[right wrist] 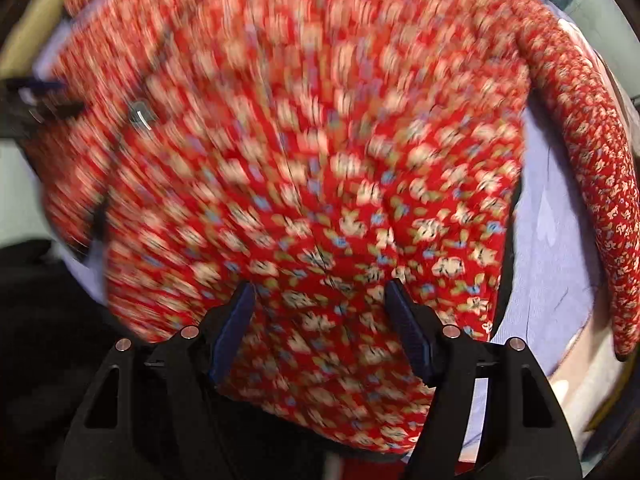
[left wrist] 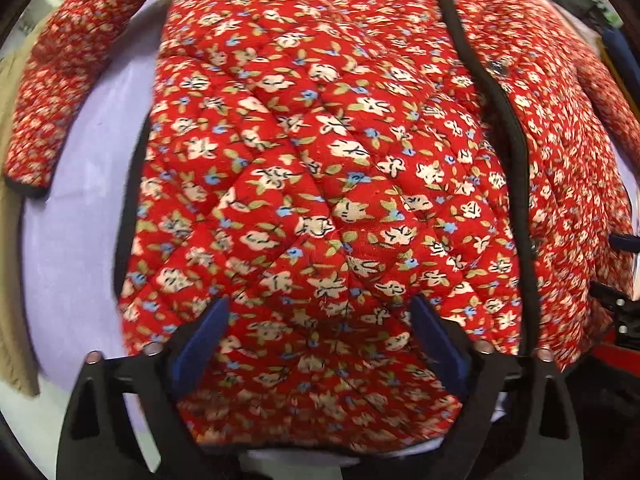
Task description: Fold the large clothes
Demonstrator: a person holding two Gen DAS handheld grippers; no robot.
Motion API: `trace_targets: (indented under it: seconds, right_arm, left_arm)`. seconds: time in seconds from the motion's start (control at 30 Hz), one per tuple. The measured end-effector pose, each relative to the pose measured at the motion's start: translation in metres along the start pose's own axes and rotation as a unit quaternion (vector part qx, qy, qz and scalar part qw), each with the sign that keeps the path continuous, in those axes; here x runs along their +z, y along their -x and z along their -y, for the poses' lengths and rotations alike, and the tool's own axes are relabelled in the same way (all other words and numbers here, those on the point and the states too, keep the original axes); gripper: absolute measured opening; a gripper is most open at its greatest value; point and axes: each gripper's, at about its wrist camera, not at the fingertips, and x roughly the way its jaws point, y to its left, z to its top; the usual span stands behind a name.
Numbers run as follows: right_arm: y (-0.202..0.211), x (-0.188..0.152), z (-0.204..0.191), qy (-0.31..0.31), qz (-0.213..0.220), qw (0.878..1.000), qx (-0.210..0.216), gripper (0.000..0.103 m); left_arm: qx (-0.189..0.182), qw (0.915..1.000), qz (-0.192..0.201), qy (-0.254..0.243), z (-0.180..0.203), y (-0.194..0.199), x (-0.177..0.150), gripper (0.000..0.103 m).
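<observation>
A red quilted jacket with a small floral print and black trim lies spread on a lilac sheet. Its one sleeve stretches out at the left in the left wrist view. My left gripper points down over the jacket's lower front, jaws wide open, nothing pinched. In the right wrist view the same jacket is blurred by motion, with its other sleeve along the right. My right gripper hangs open just above the fabric. The black placket with a button runs down the jacket's middle.
A beige knitted garment lies at the left edge of the sheet. The other gripper's dark tip shows at the far left of the right wrist view. Dark floor or cloth lies beyond the sheet's lower left edge.
</observation>
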Motion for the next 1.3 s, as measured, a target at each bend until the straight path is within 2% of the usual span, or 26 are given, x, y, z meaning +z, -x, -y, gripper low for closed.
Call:
trace_targets:
  seconds: [0.13, 0.2, 0.33, 0.5, 0.57, 0.63, 0.67, 0.73, 0.77, 0.8, 0.83, 0.87, 0.9, 0.93, 0.97, 1.03, 1.07, 1.17, 1.3]
  right_arm:
    - [-0.009, 0.005, -0.015, 0.006, -0.017, 0.999, -0.045, 0.087]
    - [-0.022, 0.014, -0.017, -0.02, -0.034, 0.998, -0.058, 0.097]
    - [-0.034, 0.026, -0.024, -0.033, -0.053, 0.997, -0.055, 0.097]
    - [-0.034, 0.035, -0.031, -0.04, -0.061, 0.995, -0.062, 0.097]
    - [-0.021, 0.041, -0.027, -0.065, -0.044, 0.995, -0.066, 0.097]
    - [0.007, 0.035, -0.008, -0.133, 0.012, 0.99, -0.039, 0.096]
    - [0.02, 0.031, 0.006, -0.174, 0.039, 0.984, -0.03, 0.096]
    - [0.042, 0.018, 0.045, -0.267, 0.087, 0.959, -0.027, 0.096]
    - [0.051, 0.007, 0.073, -0.329, 0.11, 0.938, -0.016, 0.096]
    - [0.056, -0.008, 0.104, -0.398, 0.129, 0.908, 0.005, 0.096]
    - [0.058, -0.019, 0.126, -0.443, 0.14, 0.885, 0.02, 0.095]
    - [0.057, -0.035, 0.151, -0.498, 0.151, 0.853, 0.037, 0.092]
    - [0.054, -0.055, 0.18, -0.558, 0.161, 0.812, 0.055, 0.09]
    - [0.051, -0.068, 0.196, -0.593, 0.169, 0.785, 0.064, 0.088]
    - [0.046, -0.087, 0.217, -0.638, 0.177, 0.746, 0.074, 0.086]
    - [0.038, -0.109, 0.243, -0.682, 0.182, 0.704, 0.083, 0.086]
    - [0.035, -0.118, 0.255, -0.696, 0.182, 0.69, 0.081, 0.086]
    - [0.032, -0.137, 0.282, -0.72, 0.191, 0.664, 0.069, 0.086]
    - [0.016, -0.158, 0.306, -0.758, 0.221, 0.602, 0.118, 0.084]
  left_arm:
    - [0.024, 0.9992, -0.013, -0.028, 0.014, -0.007, 0.002, 0.097]
    - [0.032, 0.999, -0.019, -0.023, 0.023, -0.015, 0.007, 0.098]
    - [0.044, 0.9985, -0.026, -0.017, 0.039, -0.03, 0.012, 0.098]
    - [0.034, 0.9987, -0.033, -0.021, 0.037, -0.037, 0.02, 0.098]
    - [0.028, 0.9985, -0.04, -0.024, 0.034, -0.037, 0.028, 0.098]
    - [0.024, 0.9985, -0.041, -0.026, 0.029, -0.028, 0.03, 0.097]
    - [0.022, 0.9987, -0.037, -0.026, 0.019, -0.017, 0.031, 0.097]
    - [0.023, 0.9991, -0.022, -0.026, 0.013, -0.007, 0.034, 0.096]
    - [0.027, 0.9992, -0.01, -0.028, 0.014, 0.002, 0.032, 0.096]
    - [0.034, 0.999, 0.001, -0.03, 0.016, 0.012, 0.031, 0.096]
    - [0.045, 0.9984, 0.012, -0.031, 0.017, 0.02, 0.032, 0.096]
    - [0.055, 0.9977, 0.021, -0.033, 0.018, 0.027, 0.032, 0.096]
    - [0.07, 0.9964, 0.033, -0.036, 0.02, 0.034, 0.034, 0.096]
    - [0.076, 0.9956, 0.04, -0.038, 0.022, 0.04, 0.037, 0.096]
    - [0.077, 0.9953, 0.045, -0.038, 0.024, 0.044, 0.039, 0.096]
    - [0.081, 0.9946, 0.054, -0.037, 0.027, 0.053, 0.043, 0.096]
    - [0.084, 0.9941, 0.057, -0.038, 0.029, 0.056, 0.044, 0.096]
    - [0.102, 0.9926, 0.06, -0.029, 0.035, 0.068, 0.044, 0.096]
    - [0.092, 0.9947, 0.042, 0.018, 0.035, 0.079, 0.043, 0.096]
